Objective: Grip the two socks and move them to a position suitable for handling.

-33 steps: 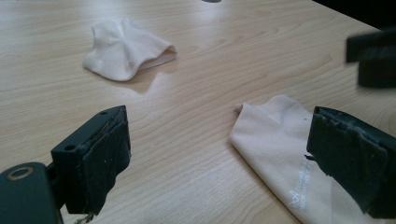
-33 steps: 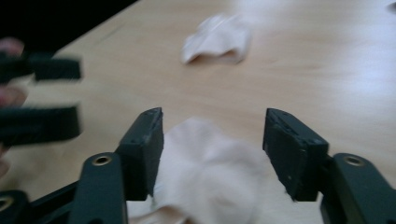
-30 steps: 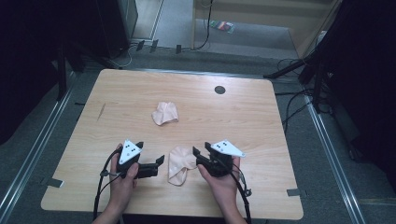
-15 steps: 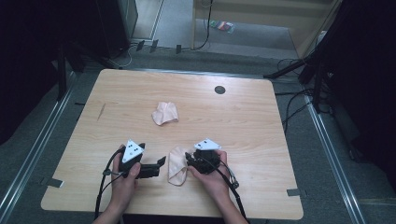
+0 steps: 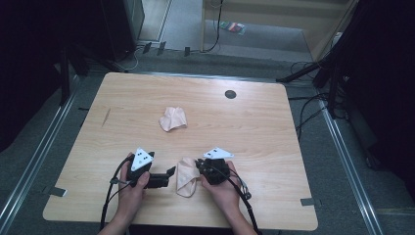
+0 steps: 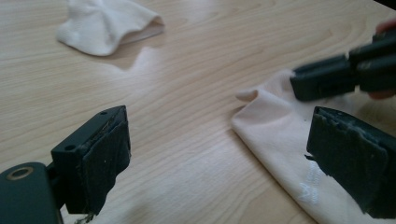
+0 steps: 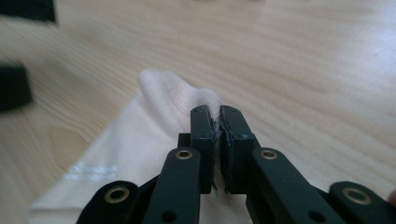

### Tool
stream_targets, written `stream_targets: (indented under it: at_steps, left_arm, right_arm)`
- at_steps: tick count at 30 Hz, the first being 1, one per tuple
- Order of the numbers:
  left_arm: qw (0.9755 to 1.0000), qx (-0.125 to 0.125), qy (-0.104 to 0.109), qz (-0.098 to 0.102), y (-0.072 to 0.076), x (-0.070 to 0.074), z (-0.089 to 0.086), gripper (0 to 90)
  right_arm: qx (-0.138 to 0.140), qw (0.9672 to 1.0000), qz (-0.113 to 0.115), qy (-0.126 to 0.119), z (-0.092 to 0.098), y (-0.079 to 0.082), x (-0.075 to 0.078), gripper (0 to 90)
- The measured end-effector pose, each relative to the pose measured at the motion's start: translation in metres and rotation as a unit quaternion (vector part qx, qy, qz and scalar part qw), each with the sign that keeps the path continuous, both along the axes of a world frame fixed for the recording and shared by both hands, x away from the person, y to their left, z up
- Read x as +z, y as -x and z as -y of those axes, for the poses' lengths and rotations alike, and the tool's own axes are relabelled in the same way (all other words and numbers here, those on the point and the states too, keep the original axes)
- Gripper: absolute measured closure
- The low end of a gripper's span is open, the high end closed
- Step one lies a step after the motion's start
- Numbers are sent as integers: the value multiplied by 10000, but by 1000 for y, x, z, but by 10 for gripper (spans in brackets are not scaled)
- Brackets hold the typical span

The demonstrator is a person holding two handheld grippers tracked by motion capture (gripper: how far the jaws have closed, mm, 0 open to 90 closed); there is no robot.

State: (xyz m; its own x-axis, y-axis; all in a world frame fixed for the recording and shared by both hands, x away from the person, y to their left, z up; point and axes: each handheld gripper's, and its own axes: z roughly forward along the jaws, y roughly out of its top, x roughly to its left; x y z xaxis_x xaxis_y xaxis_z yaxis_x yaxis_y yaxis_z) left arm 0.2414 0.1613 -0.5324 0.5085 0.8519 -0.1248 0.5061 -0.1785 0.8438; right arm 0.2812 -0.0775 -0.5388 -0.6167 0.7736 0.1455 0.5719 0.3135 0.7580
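Near the table's front edge lies the near sock; right gripper just closed, pinching its edge; left gripper open beside it; lift slowly, keeping fabric bunched; second sock farther back.

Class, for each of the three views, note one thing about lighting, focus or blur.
High view: table lit, surroundings dark. Left gripper view: near jaws soft, far sock glares pale, casting a shadow. Right gripper view: right gripper sharp, pinched near sock clear, wood behind blurred.
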Motion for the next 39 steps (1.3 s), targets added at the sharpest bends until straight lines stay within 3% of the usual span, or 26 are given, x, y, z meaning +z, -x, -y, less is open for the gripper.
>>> stream_targets:
  at_steps: [6,11,15,21,22,23,25,26,28,29,30,32,33,34,36,37,39]
  left_arm:
    - [9992,-353,-63,-176,3,-7,20,68]
    - [9969,-728,-71,-278,8,-11,37,68]
    - [9958,-822,-120,-375,10,-13,46,68]
    - [9934,-879,-262,-693,7,-17,57,84]
    - [9951,-716,-331,-597,6,-16,58,242]
    - [9964,-615,-373,-439,6,-14,56,330]
    - [9969,-583,-357,-382,5,-14,55,541]
    - [9977,-366,-567,-80,5,-10,46,674]
    - [9967,-125,-765,219,6,-4,33,798]
    - [9953,43,-879,403,7,0,27,837]
    - [9922,237,-1053,630,8,4,21,862]
    - [9840,468,-1383,1018,10,13,12,889]
    - [9840,468,-1383,1018,10,13,12,891]
    - [9759,500,-1733,1225,10,18,9,892]
    - [9676,451,-2128,1285,11,16,10,891]
    - [9653,365,-2284,1212,10,12,11,890]
    - [9671,205,-2387,854,6,2,11,870]
  right_arm:
    - [75,9990,275,-339,0,7,34,857]
    - [145,9983,338,-456,-2,13,48,857]
    - [167,9977,381,-539,-3,17,56,857]
    - [259,9950,487,-827,-4,24,73,857]
    - [317,9939,517,-923,-5,27,78,857]
    - [319,9936,522,-953,-5,28,79,857]
    - [297,9929,596,-986,-5,29,82,857]
    - [231,9925,672,-990,-3,30,82,857]
    - [131,9924,712,-1000,0,29,82,857]
    - [79,9920,757,-1007,2,28,81,857]
    - [11,9922,754,-991,4,27,79,857]
    - [-90,9926,710,-982,6,24,72,860]
    - [-90,9926,710,-982,6,24,72,860]
    - [-123,9938,541,-968,5,20,57,865]
    - [-186,9948,431,-905,3,17,46,869]
    - [-225,9957,405,-802,2,15,40,869]
    - [-287,9973,301,-598,3,12,27,873]
